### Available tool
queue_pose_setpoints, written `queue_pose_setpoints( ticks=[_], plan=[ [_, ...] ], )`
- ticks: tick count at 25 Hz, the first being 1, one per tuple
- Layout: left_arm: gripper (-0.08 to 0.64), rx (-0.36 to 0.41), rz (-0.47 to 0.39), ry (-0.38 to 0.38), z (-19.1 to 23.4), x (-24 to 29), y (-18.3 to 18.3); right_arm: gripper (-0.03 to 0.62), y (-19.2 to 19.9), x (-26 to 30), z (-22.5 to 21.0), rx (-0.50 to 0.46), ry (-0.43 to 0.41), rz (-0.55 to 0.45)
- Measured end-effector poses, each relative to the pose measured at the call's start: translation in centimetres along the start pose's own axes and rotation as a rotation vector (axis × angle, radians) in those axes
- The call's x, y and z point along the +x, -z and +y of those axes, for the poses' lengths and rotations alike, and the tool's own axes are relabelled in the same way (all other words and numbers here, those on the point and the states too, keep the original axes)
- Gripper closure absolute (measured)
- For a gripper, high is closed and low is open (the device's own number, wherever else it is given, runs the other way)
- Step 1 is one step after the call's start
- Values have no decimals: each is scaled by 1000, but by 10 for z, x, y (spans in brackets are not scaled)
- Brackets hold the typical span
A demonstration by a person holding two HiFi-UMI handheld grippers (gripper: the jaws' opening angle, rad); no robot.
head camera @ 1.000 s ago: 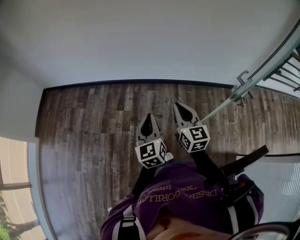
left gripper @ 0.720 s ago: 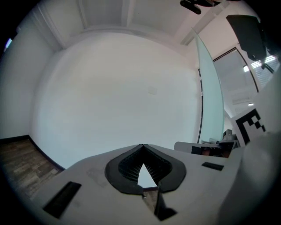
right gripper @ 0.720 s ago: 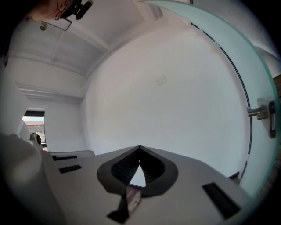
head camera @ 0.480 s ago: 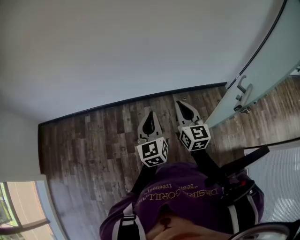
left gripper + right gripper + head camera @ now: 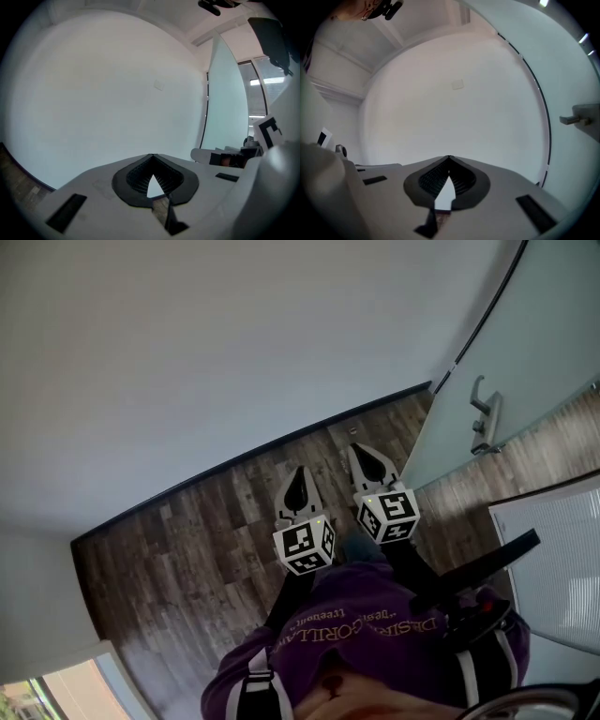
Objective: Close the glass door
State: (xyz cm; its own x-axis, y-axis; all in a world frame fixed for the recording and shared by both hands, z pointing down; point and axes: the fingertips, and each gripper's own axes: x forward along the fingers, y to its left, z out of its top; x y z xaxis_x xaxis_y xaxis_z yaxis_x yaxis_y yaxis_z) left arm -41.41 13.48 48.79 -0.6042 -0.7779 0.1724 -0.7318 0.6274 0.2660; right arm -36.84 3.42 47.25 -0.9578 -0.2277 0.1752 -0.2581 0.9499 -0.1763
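Observation:
The frosted glass door (image 5: 530,352) stands at the upper right of the head view, with a metal handle (image 5: 486,418) on its face. Both grippers are held out over the wood floor and face a plain white wall. My left gripper (image 5: 299,472) is shut with nothing in it, well left of the door. My right gripper (image 5: 359,450) is also shut and empty, and its tip is short of the door's lower edge. In the left gripper view the left gripper (image 5: 152,155) has the door (image 5: 227,108) to its right. From the right gripper (image 5: 449,157), the door (image 5: 574,70) and handle (image 5: 580,119) show at the right.
A white wall (image 5: 206,352) with a dark skirting (image 5: 253,457) runs across ahead. Wood floor (image 5: 187,559) lies below. A white slatted panel (image 5: 553,559) sits at the right. The person's purple top (image 5: 375,634) fills the bottom, and a window strip (image 5: 56,690) shows at the bottom left.
The head view has swung: the wall and door now fill more of it, and the handle sits higher and nearer the right gripper. Both grippers stay shut and side by side.

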Motion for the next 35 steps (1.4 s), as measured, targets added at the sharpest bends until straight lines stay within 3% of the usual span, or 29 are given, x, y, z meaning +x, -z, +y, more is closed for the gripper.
queue_pose_setpoints(
  ticks=[5, 13, 20, 32, 35],
  plan=[
    [560, 14, 26, 113, -28, 51, 5, 601, -6, 11, -57, 14, 129, -15],
    [560, 49, 28, 265, -88, 157, -17, 601, -46, 46, -146, 0, 255, -55],
    [560, 54, 52, 449, -160, 210, -17, 601, -53, 28, -221, 24, 410, -76],
    [560, 165, 129, 835, -272, 250, 10, 601, -34, -33, -271, 96, 666, -94],
    [560, 228, 156, 927, -301, 253, 19, 601, -37, -40, -281, 118, 719, -114]
  ],
)
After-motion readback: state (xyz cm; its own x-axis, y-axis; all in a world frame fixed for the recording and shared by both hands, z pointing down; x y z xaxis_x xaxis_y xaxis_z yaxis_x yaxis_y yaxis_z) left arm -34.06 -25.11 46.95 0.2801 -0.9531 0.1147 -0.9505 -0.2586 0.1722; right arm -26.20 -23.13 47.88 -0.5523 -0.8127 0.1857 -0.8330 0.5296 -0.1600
